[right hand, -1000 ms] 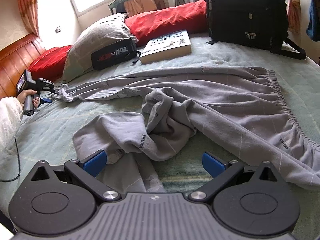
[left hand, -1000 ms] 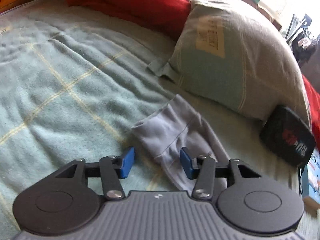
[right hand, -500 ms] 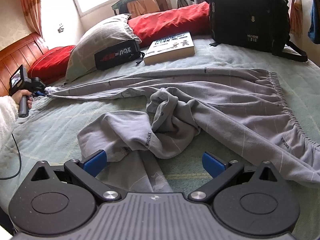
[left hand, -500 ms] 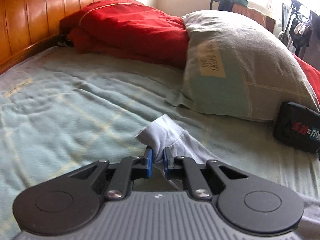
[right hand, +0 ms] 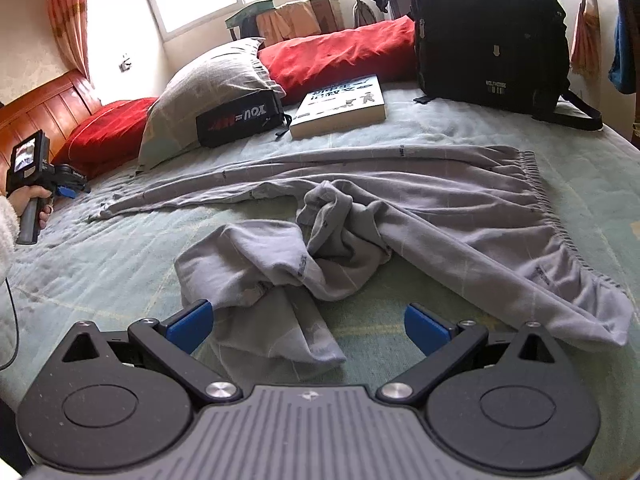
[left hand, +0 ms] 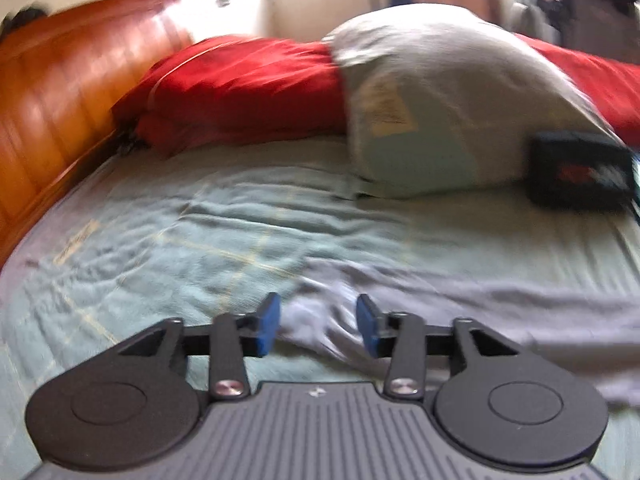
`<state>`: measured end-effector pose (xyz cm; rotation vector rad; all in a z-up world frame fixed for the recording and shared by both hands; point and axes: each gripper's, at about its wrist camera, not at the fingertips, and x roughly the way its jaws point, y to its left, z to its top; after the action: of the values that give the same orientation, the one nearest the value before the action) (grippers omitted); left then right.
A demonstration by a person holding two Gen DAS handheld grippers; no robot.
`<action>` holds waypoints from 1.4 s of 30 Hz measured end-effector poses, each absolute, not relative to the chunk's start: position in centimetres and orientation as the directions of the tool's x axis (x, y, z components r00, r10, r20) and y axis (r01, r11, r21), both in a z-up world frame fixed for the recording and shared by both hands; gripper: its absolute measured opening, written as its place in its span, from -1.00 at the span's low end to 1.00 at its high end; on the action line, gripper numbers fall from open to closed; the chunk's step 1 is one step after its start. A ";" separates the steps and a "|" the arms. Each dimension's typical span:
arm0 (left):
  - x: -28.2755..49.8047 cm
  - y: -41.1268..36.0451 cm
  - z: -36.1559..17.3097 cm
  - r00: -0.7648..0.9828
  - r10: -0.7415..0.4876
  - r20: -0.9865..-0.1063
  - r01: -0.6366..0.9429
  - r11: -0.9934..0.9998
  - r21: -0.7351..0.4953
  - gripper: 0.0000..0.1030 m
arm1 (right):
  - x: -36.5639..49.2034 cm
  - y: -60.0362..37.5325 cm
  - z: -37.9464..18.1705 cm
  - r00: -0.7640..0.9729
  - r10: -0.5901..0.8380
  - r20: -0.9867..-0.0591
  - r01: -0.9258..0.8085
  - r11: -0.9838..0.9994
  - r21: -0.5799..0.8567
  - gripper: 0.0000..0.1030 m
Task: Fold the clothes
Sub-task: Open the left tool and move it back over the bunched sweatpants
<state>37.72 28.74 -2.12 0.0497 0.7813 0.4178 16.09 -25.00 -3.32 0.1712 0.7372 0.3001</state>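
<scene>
Left wrist view, blurred: the left gripper stands with its blue pads moderately apart and holds nothing; the cuff end of one leg of the grey trousers lies flat on the bed between and just beyond the pads. Behind are one grey pillow, a red cushion and one black pouch.

Right wrist view: the right gripper is spread wide and empty, hovering over the other leg. One pair of trousers lies on the bed: the far leg is stretched out straight, the waistband lies spread at right, the near leg is bunched and twisted. By my judgement no fold shows; straightening that near leg and all folding remain. Also counted: one book, one backpack, two red cushions, one pillow.
</scene>
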 end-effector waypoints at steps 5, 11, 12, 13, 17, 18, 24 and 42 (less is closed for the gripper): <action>33.8 22.5 -2.7 0.669 0.262 -0.696 -0.167 0.965 0.202 0.23 | 14.4 -25.3 -3.1 0.701 0.305 -0.645 -0.213 0.952 0.218 1.00; 27.8 14.2 -3.4 0.707 0.089 -0.702 0.043 0.985 0.169 0.48 | 12.6 -26.4 -3.6 0.700 0.252 -0.668 -0.183 0.968 0.174 1.00; 26.7 12.7 -3.5 0.713 0.060 -0.699 0.075 0.984 0.161 0.52 | 12.4 -26.6 -3.8 0.700 0.246 -0.670 -0.177 0.969 0.171 1.00; 25.7 11.3 -3.5 0.718 0.034 -0.695 0.107 0.982 0.158 0.55 | 12.3 -26.9 -4.0 0.700 0.239 -0.673 -0.168 0.971 0.170 1.00; 21.3 5.5 -3.5 0.749 -0.014 -0.662 0.207 0.955 0.214 0.66 | 11.8 -27.8 -4.4 0.708 0.214 -0.672 -0.141 0.977 0.162 1.00; 20.4 4.4 -3.5 0.756 -0.026 -0.654 0.223 0.949 0.221 0.69 | 11.7 -28.0 -4.5 0.711 0.210 -0.671 -0.138 0.977 0.160 1.00; 15.8 -0.9 -3.4 0.787 -0.100 -0.609 0.300 0.925 0.235 0.80 | 12.2 -28.7 -5.3 0.729 0.184 -0.660 -0.129 0.983 0.131 1.00; 13.3 -8.2 -6.1 0.759 -0.196 -0.621 0.311 0.947 0.080 0.89 | 12.4 -31.6 -8.8 0.707 0.224 -0.671 -0.084 0.968 0.235 1.00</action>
<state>13.28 -8.24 -6.13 0.1829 0.6538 -0.2779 12.42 -31.56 -8.80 0.1929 0.7678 0.1724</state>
